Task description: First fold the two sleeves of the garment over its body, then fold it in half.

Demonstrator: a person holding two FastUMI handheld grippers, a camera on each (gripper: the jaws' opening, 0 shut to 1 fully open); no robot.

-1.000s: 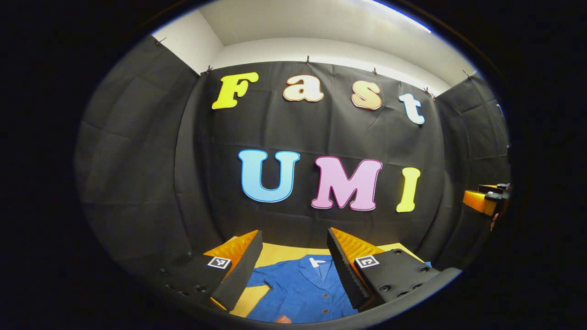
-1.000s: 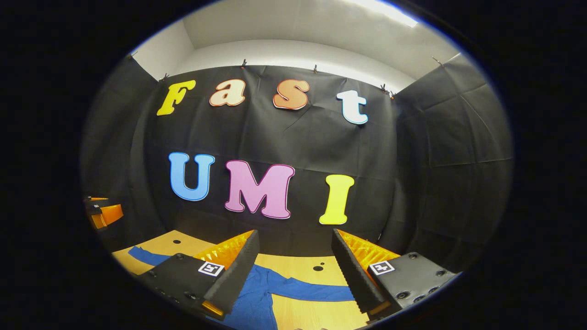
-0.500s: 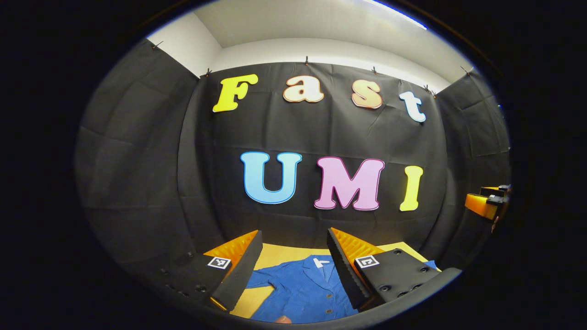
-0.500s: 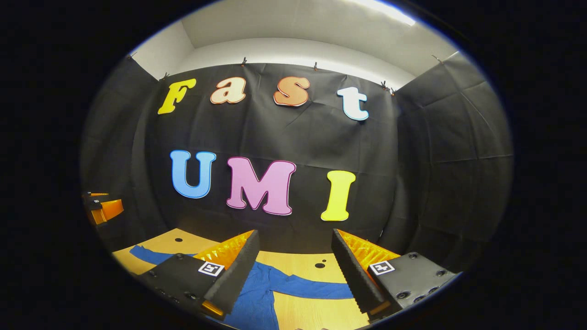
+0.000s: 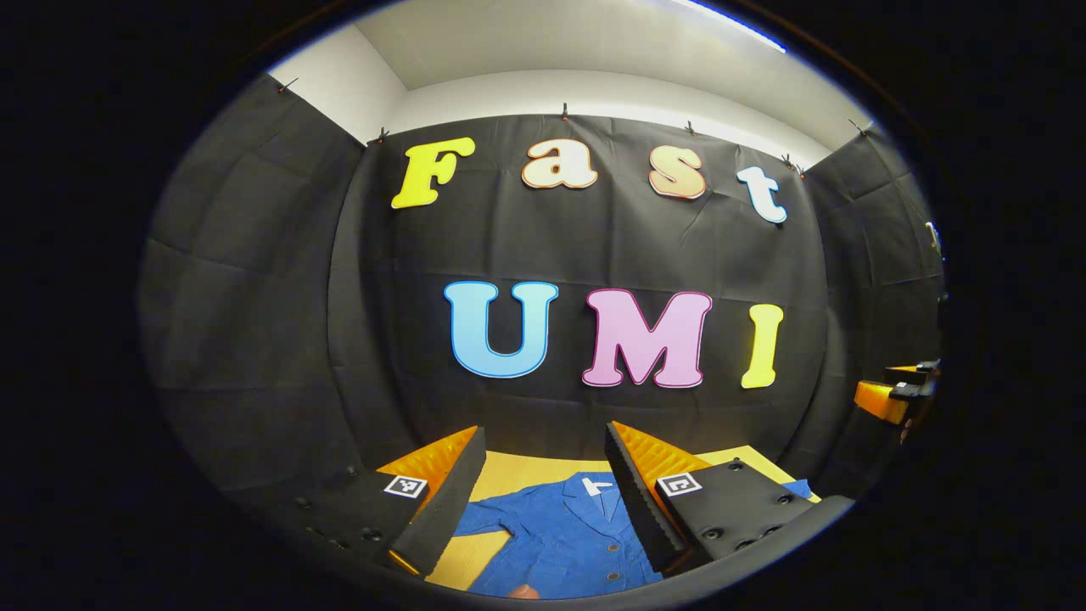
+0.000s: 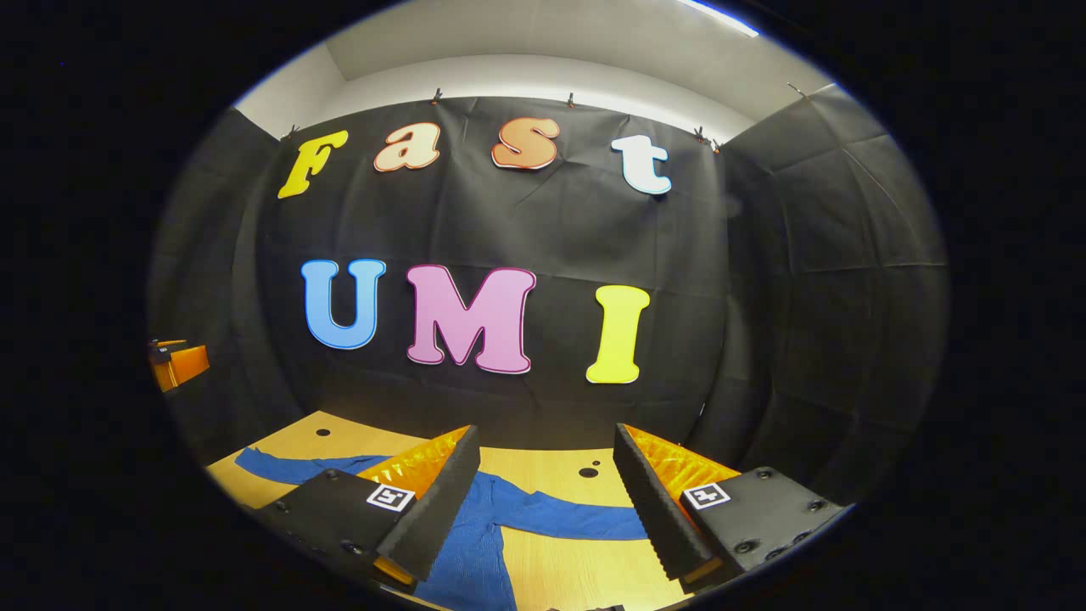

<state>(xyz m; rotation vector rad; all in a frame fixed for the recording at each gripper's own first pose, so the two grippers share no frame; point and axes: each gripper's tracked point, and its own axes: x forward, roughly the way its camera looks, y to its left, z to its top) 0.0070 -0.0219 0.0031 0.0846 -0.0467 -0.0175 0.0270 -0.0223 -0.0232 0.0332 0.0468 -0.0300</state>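
Observation:
A blue button-up garment (image 5: 564, 535) lies spread flat on the wooden table (image 5: 526, 468), collar toward the back wall. My left gripper (image 5: 543, 496) hovers open above its chest, nothing between the fingers. In the right gripper view the garment's body (image 6: 475, 552) and one long sleeve (image 6: 577, 526) stretch to the right, the other sleeve (image 6: 280, 467) to the left. My right gripper (image 6: 547, 501) is open above the right sleeve and holds nothing. Each view also catches the other gripper at its edge: the right gripper (image 5: 895, 395) and the left gripper (image 6: 174, 363).
The wooden table (image 6: 585, 577) has small dark holes (image 6: 587, 472) near the back. Black cloth walls close the booth behind and at both sides. A fingertip (image 5: 522, 591) shows at the bottom edge of the left gripper view.
The right gripper's view has tipped downward, so more of the table and both sleeves show. The left gripper has barely moved. Both stay open.

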